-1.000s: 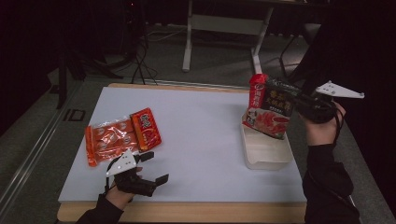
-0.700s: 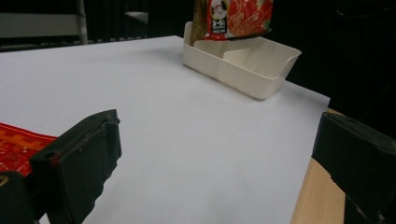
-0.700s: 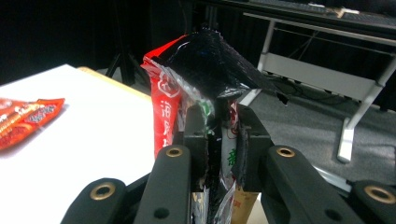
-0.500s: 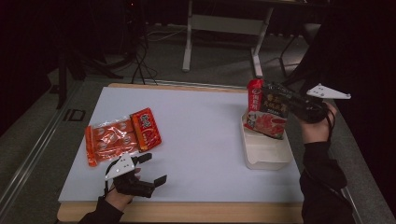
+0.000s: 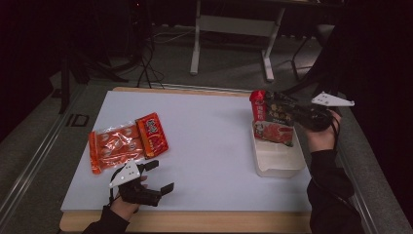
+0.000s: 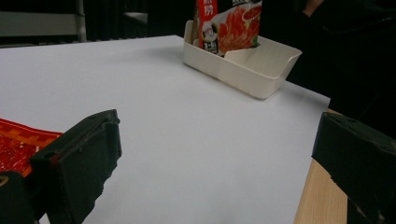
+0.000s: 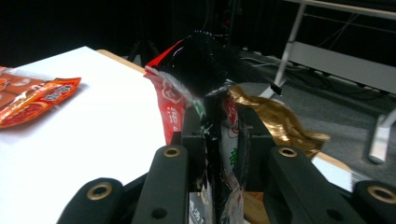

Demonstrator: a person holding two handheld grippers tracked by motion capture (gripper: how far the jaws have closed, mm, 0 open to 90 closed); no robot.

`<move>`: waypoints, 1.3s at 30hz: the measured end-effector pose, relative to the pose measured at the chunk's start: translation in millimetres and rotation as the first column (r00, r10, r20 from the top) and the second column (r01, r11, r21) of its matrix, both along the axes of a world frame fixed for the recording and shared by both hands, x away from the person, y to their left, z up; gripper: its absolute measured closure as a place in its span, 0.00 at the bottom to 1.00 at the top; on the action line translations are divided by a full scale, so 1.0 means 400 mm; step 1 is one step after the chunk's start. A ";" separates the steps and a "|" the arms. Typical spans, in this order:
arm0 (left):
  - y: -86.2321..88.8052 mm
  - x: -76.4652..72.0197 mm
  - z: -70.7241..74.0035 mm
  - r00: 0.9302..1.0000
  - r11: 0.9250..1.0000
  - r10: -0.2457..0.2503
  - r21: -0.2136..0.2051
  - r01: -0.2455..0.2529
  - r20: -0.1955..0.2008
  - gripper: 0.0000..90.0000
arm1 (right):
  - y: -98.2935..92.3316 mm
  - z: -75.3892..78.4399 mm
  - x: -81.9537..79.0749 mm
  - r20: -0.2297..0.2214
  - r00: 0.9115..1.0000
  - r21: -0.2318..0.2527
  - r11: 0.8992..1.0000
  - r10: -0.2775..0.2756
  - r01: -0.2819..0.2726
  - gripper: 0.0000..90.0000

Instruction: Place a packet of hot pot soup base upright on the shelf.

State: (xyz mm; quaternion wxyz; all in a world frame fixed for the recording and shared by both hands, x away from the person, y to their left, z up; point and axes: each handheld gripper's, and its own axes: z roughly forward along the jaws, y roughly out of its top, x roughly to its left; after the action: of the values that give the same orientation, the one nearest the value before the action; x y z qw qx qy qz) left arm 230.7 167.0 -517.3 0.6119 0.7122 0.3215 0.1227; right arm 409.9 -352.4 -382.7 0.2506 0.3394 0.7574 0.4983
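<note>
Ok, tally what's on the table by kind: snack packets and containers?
Snack packets: 3, namely two orange-red flat plastic packets lying at left and one red upright pouch in the tray.
White plastic trays: 1.
Total: 4.

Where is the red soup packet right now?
In the high view the red soup packet is at the table's right side, pinched by the right gripper, its lower end inside the far end of the white tray.

Glossy plastic pouch (image 5: 272, 122); matt plastic tray (image 5: 277, 158); wood table edge (image 5: 195, 222).
</note>
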 end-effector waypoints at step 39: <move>-0.005 0.007 -0.012 1.000 0.999 0.003 0.051 -0.002 -0.015 0.02 | -0.104 -0.087 -0.062 -0.078 0.989 0.066 0.989 -0.128 0.133 0.64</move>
State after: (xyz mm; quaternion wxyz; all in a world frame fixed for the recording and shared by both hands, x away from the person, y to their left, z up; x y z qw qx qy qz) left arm 233.5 164.8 -521.9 0.5911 0.7279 0.3238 0.1264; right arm 385.0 -394.2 -417.3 0.2426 0.4148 0.7241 0.4947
